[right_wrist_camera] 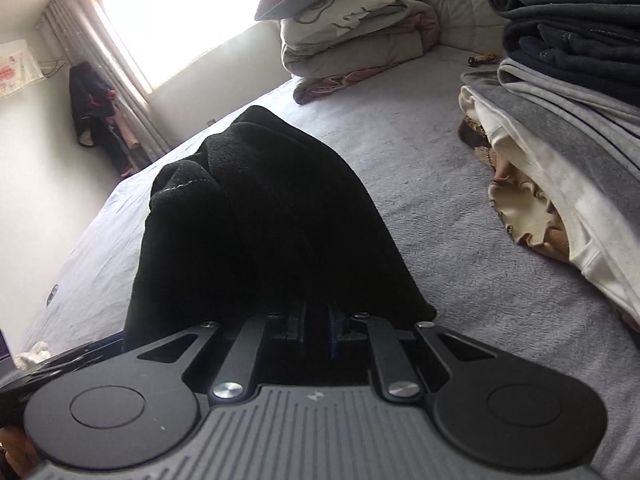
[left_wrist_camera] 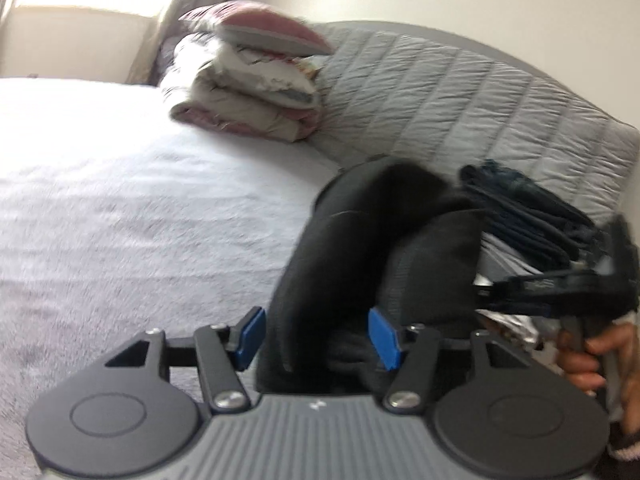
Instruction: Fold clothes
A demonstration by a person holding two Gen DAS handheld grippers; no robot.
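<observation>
Your right gripper [right_wrist_camera: 317, 330] is clenched on the black garment [right_wrist_camera: 256, 208], bunched mid-fold above the bed [right_wrist_camera: 440, 208]; your left gripper [left_wrist_camera: 316, 336] stands released around it. Next, probably carry it toward the folded clothes stack [right_wrist_camera: 568, 40] near the bed's headboard edge.

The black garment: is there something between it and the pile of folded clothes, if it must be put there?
Nothing visible stands in the way. The black garment is shut in the right gripper, and the left gripper is open around it. Only bare bed cover lies between it and the pile of folded clothes.
</observation>
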